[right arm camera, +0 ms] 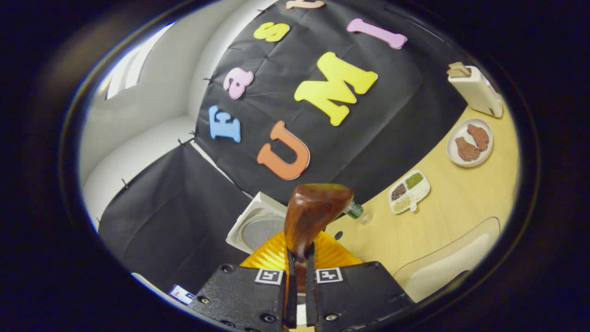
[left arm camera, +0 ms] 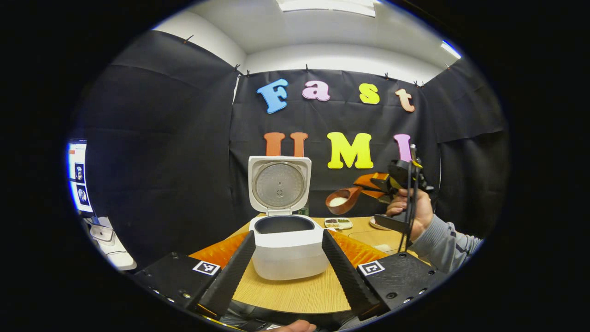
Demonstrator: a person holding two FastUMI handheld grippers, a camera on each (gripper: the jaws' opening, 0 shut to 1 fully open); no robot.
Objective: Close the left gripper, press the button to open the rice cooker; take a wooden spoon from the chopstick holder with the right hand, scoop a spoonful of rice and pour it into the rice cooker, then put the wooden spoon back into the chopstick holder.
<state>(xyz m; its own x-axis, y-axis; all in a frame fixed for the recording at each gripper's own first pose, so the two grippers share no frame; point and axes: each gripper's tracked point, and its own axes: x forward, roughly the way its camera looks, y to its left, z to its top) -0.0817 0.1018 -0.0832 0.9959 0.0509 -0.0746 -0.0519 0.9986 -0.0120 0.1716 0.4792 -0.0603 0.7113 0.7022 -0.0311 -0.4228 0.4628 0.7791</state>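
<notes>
**Rice spoon raised beside open cooker**

The left gripper (left arm camera: 286, 258) stands wide, flanking the white rice cooker (left arm camera: 288, 246) mid-desk, lid up. Farther right, the right gripper (left arm camera: 385, 184) clamps the brown wooden spoon (left arm camera: 343, 199) holding white rice, above the desk.

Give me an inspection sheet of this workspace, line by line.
Surface: wooden table, light tone.
Job's things: rice cooker with lid up, pot showing; wooden spoon with white rice in its bowl, held in the air to the cooker's right.
Clutter: divided seasoning dish, plate with two brown pieces, toaster with bread, green-capped bottle.
Grippers: left gripper open, fingers either side of the cooker in its view; right gripper shut on the spoon's handle, held by a hand.
Cables: nothing seen.
Surroundings: black cloth walls, white ceiling.
</notes>
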